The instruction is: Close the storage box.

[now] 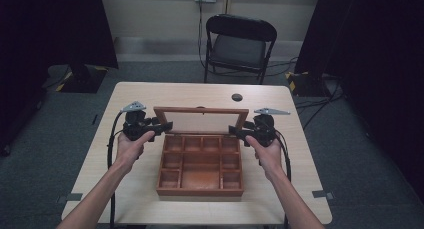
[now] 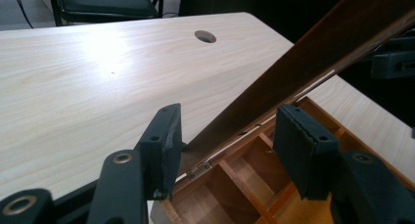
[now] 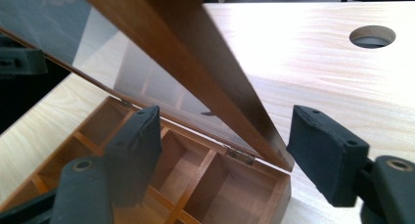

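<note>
Your forearms reach forward from the near edge, your left tool (image 1: 159,127) and right tool (image 1: 237,131) pointing inward at the raised glass lid (image 1: 201,120) of the wooden compartment box (image 1: 200,164) between them. Each gripper view shows what the high view can't: both tools' jaws stand apart, straddling the lid's side edge without pressing it. Beyond them are a cable hole (image 1: 237,97) in the worktop (image 1: 135,189) and a folding chair (image 1: 239,46).

Recording lab: black curtains (image 1: 55,24) flank a pale wooden table (image 1: 150,96), a black folding chair (image 1: 240,44), floor cables (image 1: 320,101).
</note>
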`<state>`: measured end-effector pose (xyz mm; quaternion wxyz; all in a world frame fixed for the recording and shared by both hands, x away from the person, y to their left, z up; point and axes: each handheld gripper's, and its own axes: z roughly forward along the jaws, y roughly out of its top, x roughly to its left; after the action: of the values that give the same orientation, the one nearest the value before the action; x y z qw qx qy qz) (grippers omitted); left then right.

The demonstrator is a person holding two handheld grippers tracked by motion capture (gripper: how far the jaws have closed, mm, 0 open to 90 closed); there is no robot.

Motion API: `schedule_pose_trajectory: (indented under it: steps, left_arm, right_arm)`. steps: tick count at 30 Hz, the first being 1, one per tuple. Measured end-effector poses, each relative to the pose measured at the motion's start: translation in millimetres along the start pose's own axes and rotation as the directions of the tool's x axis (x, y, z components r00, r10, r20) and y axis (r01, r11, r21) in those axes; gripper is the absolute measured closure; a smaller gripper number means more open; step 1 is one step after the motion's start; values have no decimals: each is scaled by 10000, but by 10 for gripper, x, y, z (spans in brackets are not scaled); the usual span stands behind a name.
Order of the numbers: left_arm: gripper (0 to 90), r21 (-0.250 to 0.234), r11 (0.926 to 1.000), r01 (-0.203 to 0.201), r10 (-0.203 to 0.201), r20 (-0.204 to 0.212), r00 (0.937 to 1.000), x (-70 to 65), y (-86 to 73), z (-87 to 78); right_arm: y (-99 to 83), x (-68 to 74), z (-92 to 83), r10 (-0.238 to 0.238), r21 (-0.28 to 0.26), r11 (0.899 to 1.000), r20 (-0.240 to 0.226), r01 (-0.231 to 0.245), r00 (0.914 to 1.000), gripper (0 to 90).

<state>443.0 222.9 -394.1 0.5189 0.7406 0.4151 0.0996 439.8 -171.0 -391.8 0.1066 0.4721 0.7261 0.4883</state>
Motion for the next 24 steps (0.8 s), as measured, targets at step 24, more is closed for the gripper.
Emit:
schedule_pose_trajectory:
  steps: [24]
  left_arm:
    - [249, 306, 9995, -11, 0, 383, 9993, -96, -112, -138]
  right_arm:
    - [-199, 129, -79, -90, 311, 9995, -199, 97, 9998, 227]
